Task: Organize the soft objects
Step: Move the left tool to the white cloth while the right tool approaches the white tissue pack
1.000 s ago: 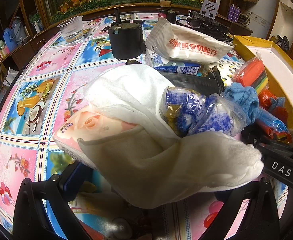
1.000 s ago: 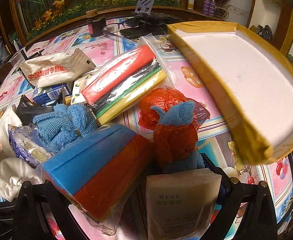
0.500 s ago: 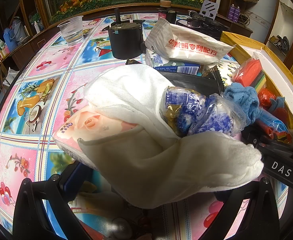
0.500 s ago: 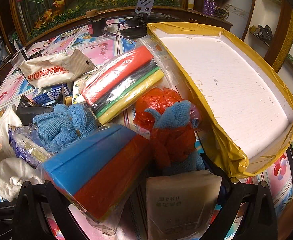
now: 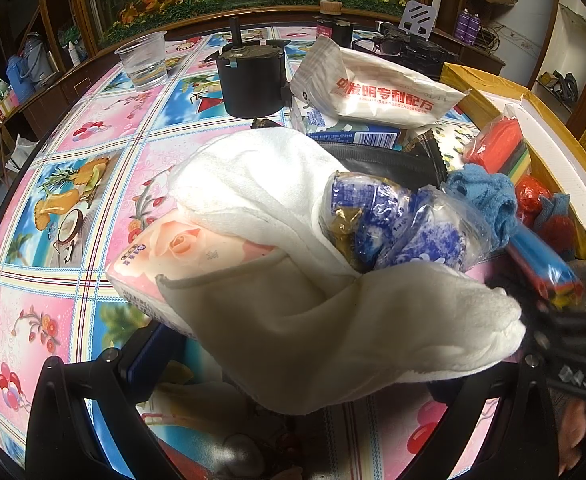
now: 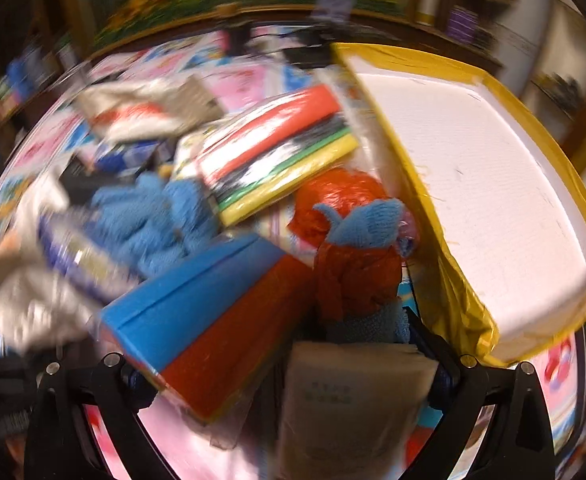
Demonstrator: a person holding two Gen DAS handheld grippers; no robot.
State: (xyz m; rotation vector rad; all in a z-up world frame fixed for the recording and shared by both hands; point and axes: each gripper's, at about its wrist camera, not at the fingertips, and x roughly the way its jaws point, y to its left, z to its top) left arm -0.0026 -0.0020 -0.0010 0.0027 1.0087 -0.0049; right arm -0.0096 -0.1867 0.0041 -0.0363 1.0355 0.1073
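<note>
Left gripper (image 5: 293, 380): fingers wide apart low in the frame, with the white towel (image 5: 333, 320) draped over the gap; whether they pinch any cloth cannot be told.
Right gripper (image 6: 289, 376): fingers spread, framing the blue-and-red sponge pack (image 6: 209, 320) and a beige packet (image 6: 353, 404); no clamp visible. This view is motion-blurred.
Foam tray (image 6: 473, 184): white bed, yellow-taped rim, at the right edge of the table (image 5: 73, 208). Nothing lies in it. Judged to be the collecting container, set beside the pile for short transfers.
Soft pile, left view: towel folded around a blue-printed plastic bag (image 5: 397, 220), partly covering a rose-print tissue pack (image 5: 181, 248).
Soft pile, right view: blue knit cloth (image 6: 153, 220), rainbow sponge pack (image 6: 281, 148), red mesh scrubber (image 6: 337, 196), blue-and-red knit item (image 6: 361, 248) touching the tray's near wall.
Non-soft, far side: black pot (image 5: 251, 80), plastic cup (image 5: 143, 60), white sachet with red print (image 5: 381, 88).
Progress: sorting judged not begun; every soft item sits outside the tray.
</note>
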